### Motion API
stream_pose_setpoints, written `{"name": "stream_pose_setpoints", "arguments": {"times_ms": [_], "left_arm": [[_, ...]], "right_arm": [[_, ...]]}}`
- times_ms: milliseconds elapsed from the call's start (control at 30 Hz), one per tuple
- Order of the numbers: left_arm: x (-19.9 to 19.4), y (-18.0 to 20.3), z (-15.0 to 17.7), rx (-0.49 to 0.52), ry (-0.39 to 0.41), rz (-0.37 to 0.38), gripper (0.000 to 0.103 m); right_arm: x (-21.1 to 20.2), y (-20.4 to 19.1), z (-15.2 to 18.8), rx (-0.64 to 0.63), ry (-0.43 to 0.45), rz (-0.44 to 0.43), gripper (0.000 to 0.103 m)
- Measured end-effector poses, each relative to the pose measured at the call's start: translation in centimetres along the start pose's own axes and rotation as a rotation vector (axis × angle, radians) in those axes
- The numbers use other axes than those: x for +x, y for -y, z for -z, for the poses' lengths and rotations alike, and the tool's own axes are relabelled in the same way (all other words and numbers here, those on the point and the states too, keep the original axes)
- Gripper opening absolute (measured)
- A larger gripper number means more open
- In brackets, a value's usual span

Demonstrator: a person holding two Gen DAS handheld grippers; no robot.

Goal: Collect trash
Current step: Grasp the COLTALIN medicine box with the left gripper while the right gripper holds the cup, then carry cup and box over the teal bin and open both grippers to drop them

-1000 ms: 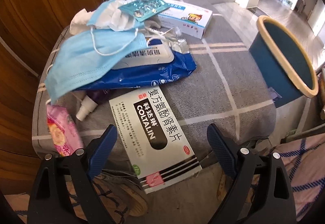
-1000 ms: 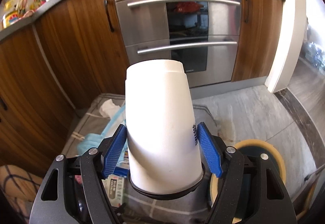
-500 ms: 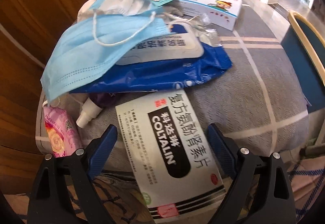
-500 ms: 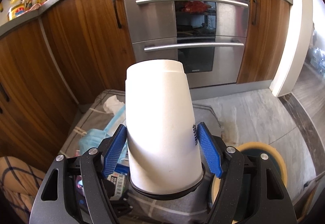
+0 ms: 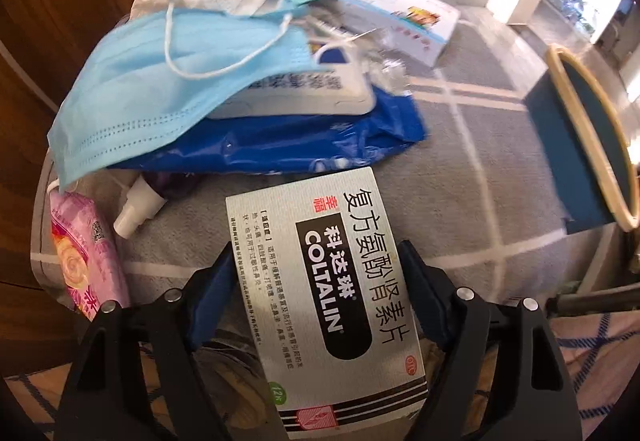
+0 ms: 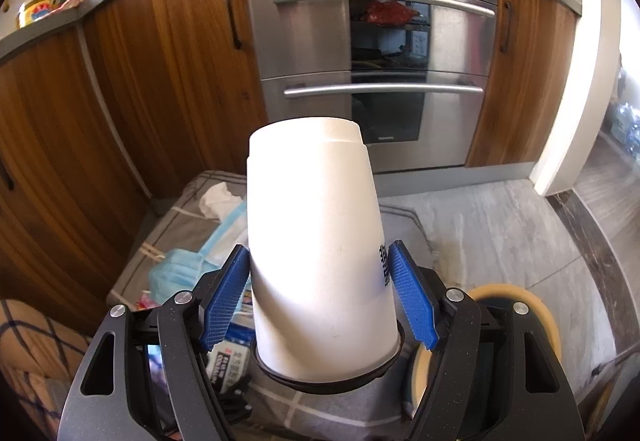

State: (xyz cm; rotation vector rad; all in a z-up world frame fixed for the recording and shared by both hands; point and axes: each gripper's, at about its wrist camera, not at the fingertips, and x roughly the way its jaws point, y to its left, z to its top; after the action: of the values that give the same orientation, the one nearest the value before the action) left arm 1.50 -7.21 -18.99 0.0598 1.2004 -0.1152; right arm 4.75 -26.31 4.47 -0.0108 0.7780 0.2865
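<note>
Cardboard governs the left side: the medicine box point(image 5: 324, 281) is light, stiff and thin-walled, lying flat at the near edge of the grey checked cloth point(image 5: 480, 177). Your left gripper point(image 5: 316, 269) has just been closing, jaws now at the box's two long edges; firm contact cannot be confirmed. Grip those edges lightly, since the walls will probably cave. Right of it, your right gripper point(image 6: 320, 293) is clamped on a smooth, tapered white paper cup point(image 6: 316, 253), likely crushable.
</note>
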Motion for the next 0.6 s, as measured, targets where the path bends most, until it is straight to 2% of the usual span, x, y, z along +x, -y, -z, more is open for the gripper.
{"name": "stream_pose_setpoints", "arguments": {"times_ms": [167,400,600], "left_arm": [[-3.1,1.1,0.3,0.046,0.063,0.046,0.077],[-6.9,5.7,-1.0,0.16,0.191,0.094,0.077],[-10.2,10.2,-3.7,0.277,0.293,0.155,0.077]], "right_arm": [[-0.7,2.9,-0.5,0.068,0.022,0.059,0.072],[-3.5,9.9,0.2,0.197,0.061,0.198,0.072],[-4.2,16.4,3.1,0.301,0.0,0.302,0.072]]}}
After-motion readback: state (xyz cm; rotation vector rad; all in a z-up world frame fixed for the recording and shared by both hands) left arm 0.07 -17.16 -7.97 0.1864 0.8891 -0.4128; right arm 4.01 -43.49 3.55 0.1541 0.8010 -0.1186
